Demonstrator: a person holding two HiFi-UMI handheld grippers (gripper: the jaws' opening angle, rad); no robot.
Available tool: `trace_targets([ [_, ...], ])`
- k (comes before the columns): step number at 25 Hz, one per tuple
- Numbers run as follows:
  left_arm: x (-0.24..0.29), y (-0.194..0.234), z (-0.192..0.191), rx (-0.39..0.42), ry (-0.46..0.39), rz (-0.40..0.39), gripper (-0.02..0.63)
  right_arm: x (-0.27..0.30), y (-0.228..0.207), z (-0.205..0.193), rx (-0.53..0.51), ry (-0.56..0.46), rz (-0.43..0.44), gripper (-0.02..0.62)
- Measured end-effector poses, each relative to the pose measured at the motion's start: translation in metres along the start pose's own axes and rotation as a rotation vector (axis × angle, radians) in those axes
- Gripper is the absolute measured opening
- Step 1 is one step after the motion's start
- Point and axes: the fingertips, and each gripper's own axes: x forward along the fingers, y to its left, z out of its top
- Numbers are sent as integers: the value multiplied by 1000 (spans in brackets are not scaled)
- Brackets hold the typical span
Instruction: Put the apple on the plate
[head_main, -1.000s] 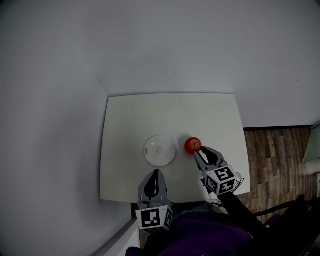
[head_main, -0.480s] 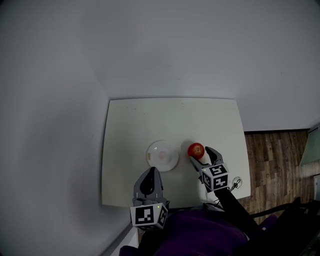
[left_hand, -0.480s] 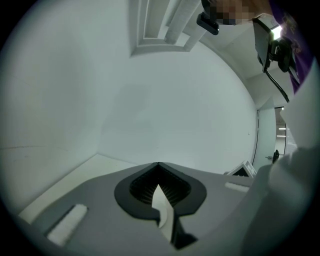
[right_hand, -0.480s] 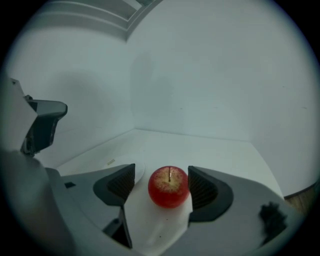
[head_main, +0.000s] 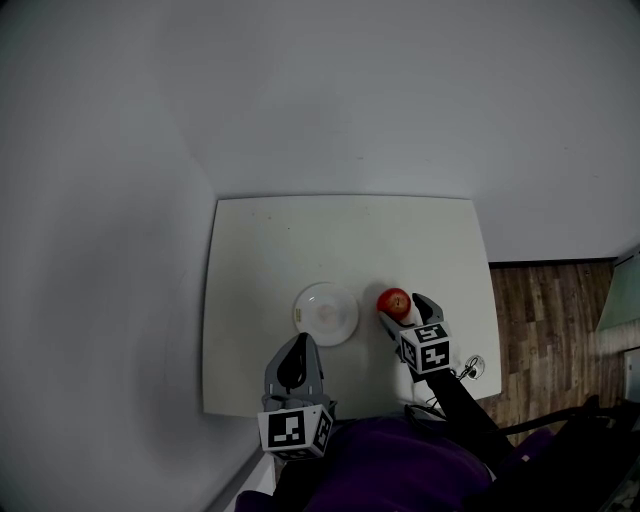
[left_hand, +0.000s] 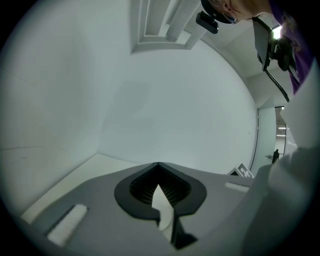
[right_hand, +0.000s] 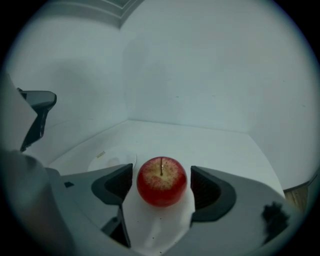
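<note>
While a person in purple leans over the white table (head_main: 260, 250), the head view shows the red apple (head_main: 394, 301) standing on the tabletop just right of the white plate (head_main: 326, 313), not on it. The right claw (head_main: 402, 306) reaches in from the near edge with a jaw on either side of the fruit. The left claw (head_main: 299, 342) hangs over the near edge of the table, short of the plate. Wooden floor (head_main: 560, 320) shows at the right.

In the left gripper view, the left claw (left_hand: 159, 167) is closed, tips together, with nothing held; pale table (left_hand: 65, 175) and bare wall (left_hand: 175, 100) lie ahead.

In the right gripper view, the right claw (right_hand: 161, 183) stands wide, its jaws having just been opening. The apple (right_hand: 161, 181) sits upright between them on the table (right_hand: 215, 150), stem up, a narrow gap showing at each pad. The plate (right_hand: 112, 161) lies just beyond on the left.
</note>
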Motion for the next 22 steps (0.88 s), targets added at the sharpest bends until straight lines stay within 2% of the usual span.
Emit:
trace_targets([
  [15,-2,3,2,7,6,4,6,8,0,-11,13,78,0,351],
  [22,-3,6,3,10,8,9,6,7,-1,-5,2,53,-22,351],
])
